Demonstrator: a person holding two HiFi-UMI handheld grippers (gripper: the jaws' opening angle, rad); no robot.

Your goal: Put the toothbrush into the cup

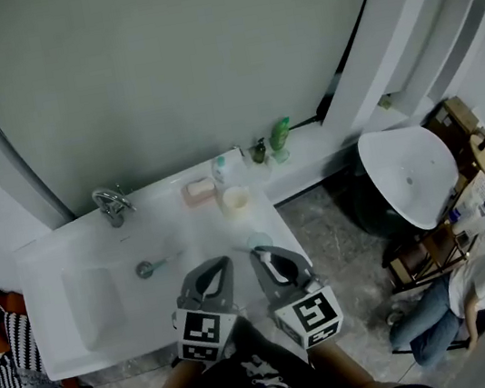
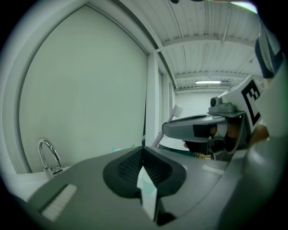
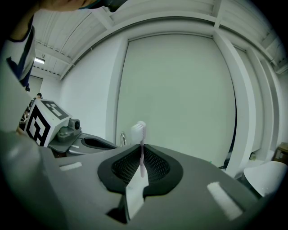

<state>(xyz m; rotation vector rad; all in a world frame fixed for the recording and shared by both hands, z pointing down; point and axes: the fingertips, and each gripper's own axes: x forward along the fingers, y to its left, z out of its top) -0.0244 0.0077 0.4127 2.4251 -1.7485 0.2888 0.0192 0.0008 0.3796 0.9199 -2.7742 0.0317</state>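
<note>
We see the right gripper (image 3: pixel 141 173) clamped on a pink toothbrush (image 3: pixel 142 150) — its shaft stands upright between the jaws, bristles on top. The left gripper (image 2: pixel 144 173) sits just beside it, jaws drawn together. Both hover over the near edge of the sink (image 1: pixel 48 295); the cup (image 1: pixel 235 201) stands on its far rim, well apart from the brush.

A tap (image 1: pixel 112 204) stands on the sink's (image 1: pixel 57 293) back edge. Right of the tap: pink soap (image 1: pixel 197 190), a dark bottle (image 1: pixel 259 151), then a green bottle (image 1: pixel 280 134).
</note>
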